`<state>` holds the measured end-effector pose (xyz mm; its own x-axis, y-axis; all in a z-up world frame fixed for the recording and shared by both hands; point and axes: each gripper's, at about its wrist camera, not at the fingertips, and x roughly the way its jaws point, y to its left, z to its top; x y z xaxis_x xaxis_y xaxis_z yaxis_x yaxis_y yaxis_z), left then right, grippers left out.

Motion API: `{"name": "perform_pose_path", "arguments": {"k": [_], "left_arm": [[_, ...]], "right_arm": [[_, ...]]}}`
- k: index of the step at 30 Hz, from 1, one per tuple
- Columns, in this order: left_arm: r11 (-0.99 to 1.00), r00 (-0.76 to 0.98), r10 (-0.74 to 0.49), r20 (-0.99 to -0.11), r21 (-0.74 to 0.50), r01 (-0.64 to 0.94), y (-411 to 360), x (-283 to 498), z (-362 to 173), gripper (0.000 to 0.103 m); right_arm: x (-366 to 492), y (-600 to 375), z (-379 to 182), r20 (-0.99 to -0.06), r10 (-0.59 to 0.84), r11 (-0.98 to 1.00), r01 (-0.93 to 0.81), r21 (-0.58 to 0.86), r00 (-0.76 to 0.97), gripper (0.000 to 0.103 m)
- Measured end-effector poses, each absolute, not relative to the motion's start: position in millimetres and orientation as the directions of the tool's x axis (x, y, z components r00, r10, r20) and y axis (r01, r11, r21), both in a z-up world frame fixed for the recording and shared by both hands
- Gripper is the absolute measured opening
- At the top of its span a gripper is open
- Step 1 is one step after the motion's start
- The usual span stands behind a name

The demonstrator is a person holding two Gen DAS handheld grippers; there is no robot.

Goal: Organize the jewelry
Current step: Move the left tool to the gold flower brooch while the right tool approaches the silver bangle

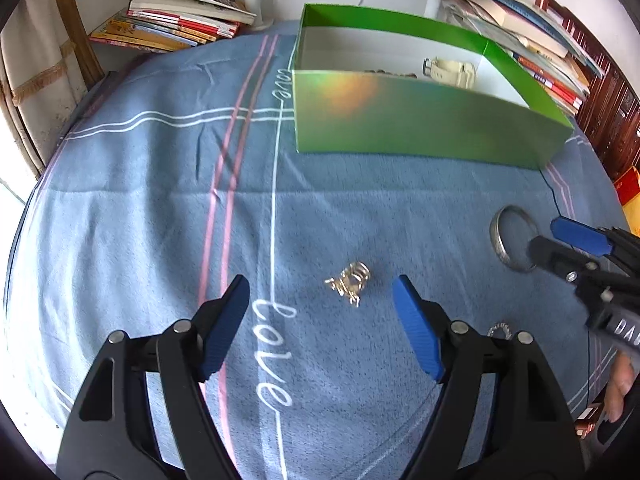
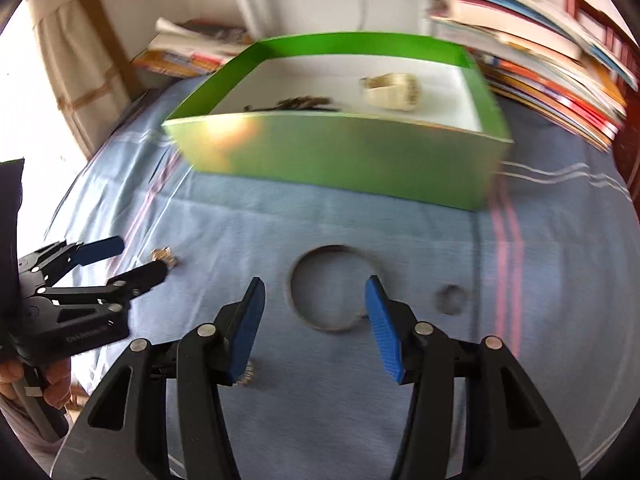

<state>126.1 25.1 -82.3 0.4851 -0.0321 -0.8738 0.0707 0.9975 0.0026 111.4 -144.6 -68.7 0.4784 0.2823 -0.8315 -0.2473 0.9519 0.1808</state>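
Observation:
A small gold ornament (image 1: 349, 281) lies on the blue cloth, just ahead of and between the fingers of my open left gripper (image 1: 322, 292); it also shows in the right wrist view (image 2: 163, 258). A silver bangle (image 1: 513, 237) lies to the right; in the blurred right wrist view the bangle (image 2: 295, 290) lies just ahead of my open right gripper (image 2: 314, 290). A green box (image 1: 424, 128) at the back holds a cream watch (image 1: 450, 70) and a dark chain (image 2: 298, 103). Both grippers are empty.
A small silver ring (image 1: 499, 330) lies by my left gripper's right finger, and another small ring (image 2: 451, 299) lies right of the bangle. Books (image 1: 176, 20) are stacked at the back left and back right (image 1: 532, 36). The cloth (image 1: 160, 208) covers the table.

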Motion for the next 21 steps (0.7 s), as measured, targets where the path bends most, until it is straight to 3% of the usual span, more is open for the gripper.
{"name": "perform_pose_path", "arguments": {"k": [3, 6, 8, 13, 21], "left_arm": [[0.997, 0.478, -0.032, -0.878, 0.003, 0.072, 23.3, 125.9, -85.3, 0.075], [0.997, 0.473, -0.034, -0.88, 0.002, 0.076, 22.1, 126.2, -87.2, 0.076], [0.997, 0.469, -0.037, -0.882, 0.001, 0.079, 21.3, 126.4, -88.5, 0.076], [0.996, 0.461, -0.042, -0.886, -0.003, 0.085, 20.4, 127.9, -91.0, 0.077], [0.996, 0.452, -0.054, -0.89, -0.016, 0.087, 19.4, 132.4, -94.2, 0.077]], "right_arm": [[114.7, -133.0, -75.3, -0.838, 0.278, 0.951, -0.26, 0.169, 0.469, 0.052], [120.4, -125.9, -81.6, -0.846, 0.266, 0.953, -0.259, 0.158, 0.462, 0.037], [121.6, -124.7, -86.3, -0.853, 0.27, 0.951, -0.261, 0.164, 0.447, 0.022], [121.3, -125.0, -91.5, -0.859, 0.27, 0.948, -0.275, 0.159, 0.434, 0.008], [103.5, -147.0, -90.3, -0.88, 0.215, 0.958, -0.267, 0.106, 0.424, 0.006]]}}
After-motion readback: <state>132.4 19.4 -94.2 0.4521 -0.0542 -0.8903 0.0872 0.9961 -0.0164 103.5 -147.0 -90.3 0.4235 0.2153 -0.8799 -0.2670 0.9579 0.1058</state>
